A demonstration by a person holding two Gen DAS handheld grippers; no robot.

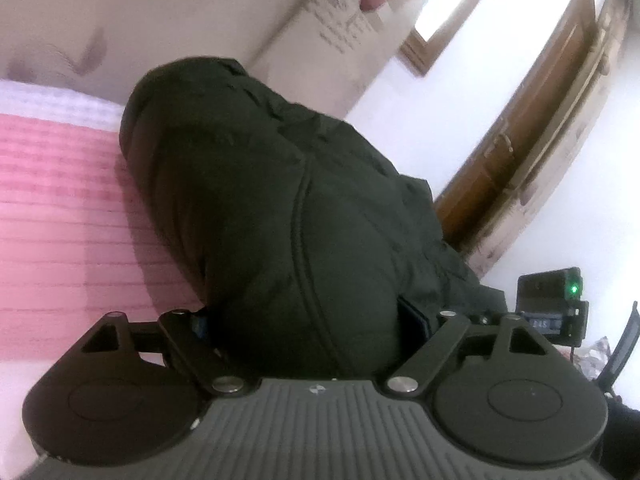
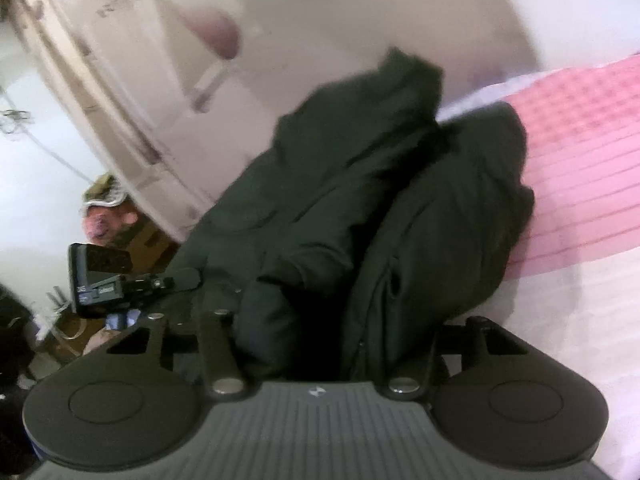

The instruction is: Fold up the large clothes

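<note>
1. Two hand-held grippers are at one dark padded jacket [image 1: 280, 200] that lies bunched on a bed.
2. Jacket position: it rests on a pink striped blanket [image 1: 60, 208], with a white strip of the blanket at its far edge. Seen from the right wrist, the jacket [image 2: 360, 208] shows as two thick folds side by side, the pink blanket [image 2: 580, 168] to their right.
3. Left hand-held gripper [image 1: 308, 320]: its jaws stand wide apart with a bulky fold of the jacket filling the space between them. The fingertips are buried in the cloth, so whether the pads press on it cannot be told.
4. Right hand-held gripper [image 2: 332, 340]: its jaws are about half apart with the near ends of both folds lying between them. The pads are hidden by the fabric, so a grip cannot be confirmed.
5. Surroundings: a pale headboard [image 1: 200, 20] stands at the far side, and a brown wooden door [image 1: 540, 128] is at the right in the left wrist view.
6. Both views are blurred.
</note>
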